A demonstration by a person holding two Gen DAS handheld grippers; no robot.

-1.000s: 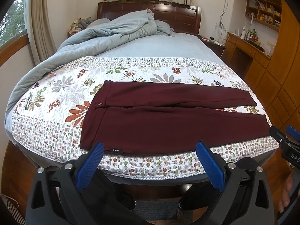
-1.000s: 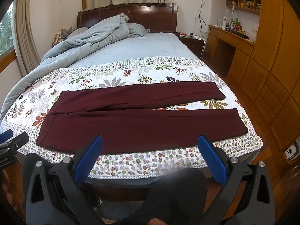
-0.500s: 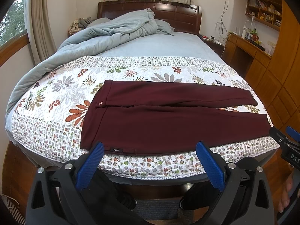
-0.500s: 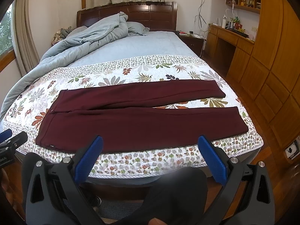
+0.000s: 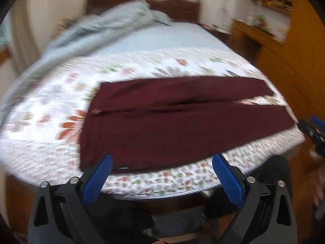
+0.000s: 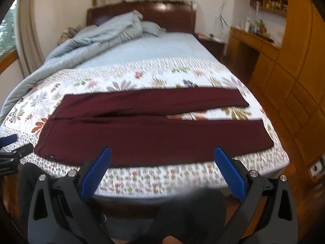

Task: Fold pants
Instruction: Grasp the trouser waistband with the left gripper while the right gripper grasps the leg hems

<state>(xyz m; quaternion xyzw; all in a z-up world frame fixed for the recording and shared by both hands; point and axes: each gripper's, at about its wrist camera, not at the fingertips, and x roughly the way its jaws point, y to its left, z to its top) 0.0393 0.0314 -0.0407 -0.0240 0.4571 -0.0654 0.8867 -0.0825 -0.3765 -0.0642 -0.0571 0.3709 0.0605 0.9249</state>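
Dark maroon pants (image 5: pixel 162 122) (image 6: pixel 146 130) lie flat across the foot of the bed, waistband to the left, both legs stretching right with a narrow gap between them near the cuffs. My left gripper (image 5: pixel 162 162) is open, held in front of the bed edge near the waistband's front corner. My right gripper (image 6: pixel 162 158) is open too, hovering before the near leg's front edge. Neither holds anything. Each gripper shows at the other view's side: the right gripper (image 5: pixel 312 130), the left gripper (image 6: pixel 12 152).
The floral quilt (image 6: pixel 154 174) covers the foot of the bed. A rumpled grey-blue duvet (image 6: pixel 97 38) is piled at the back left by the headboard. Wooden desk and cabinets (image 6: pixel 284 65) line the right side. A person's dark-clothed knees (image 6: pixel 193 213) sit below the bed edge.
Both views are now motion-blurred and have shifted: the grippers have moved closer to the bed edge, the left view tilting. The pants lie as before.
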